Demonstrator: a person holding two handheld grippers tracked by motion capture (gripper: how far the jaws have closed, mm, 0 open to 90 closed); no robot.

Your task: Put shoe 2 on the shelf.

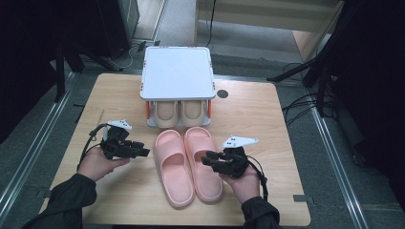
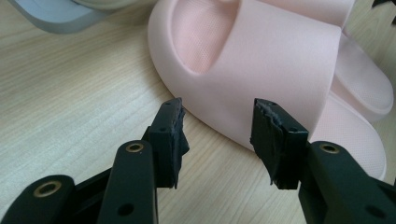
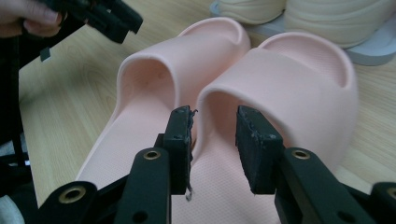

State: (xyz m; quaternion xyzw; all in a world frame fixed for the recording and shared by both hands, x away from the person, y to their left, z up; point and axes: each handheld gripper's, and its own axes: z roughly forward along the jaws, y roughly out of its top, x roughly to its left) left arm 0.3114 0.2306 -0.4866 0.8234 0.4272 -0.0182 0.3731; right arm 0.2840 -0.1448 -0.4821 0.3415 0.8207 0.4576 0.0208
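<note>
Two released claws, left (image 1: 143, 152) and right (image 1: 206, 160), flank pink slippers (image 1: 188, 164) on wooden table (image 1: 267, 124).

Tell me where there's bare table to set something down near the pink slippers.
Bare wood lies left of the pink slippers, beyond the left gripper toward the table edge, and right of them past the right gripper. The back corners beside the shoe rack are free too. It's crowded between rack and slippers.

L gripper (image 2: 219, 135) jaws apart, w/ pink slipper (image 2: 271, 60) just beyond.
</note>
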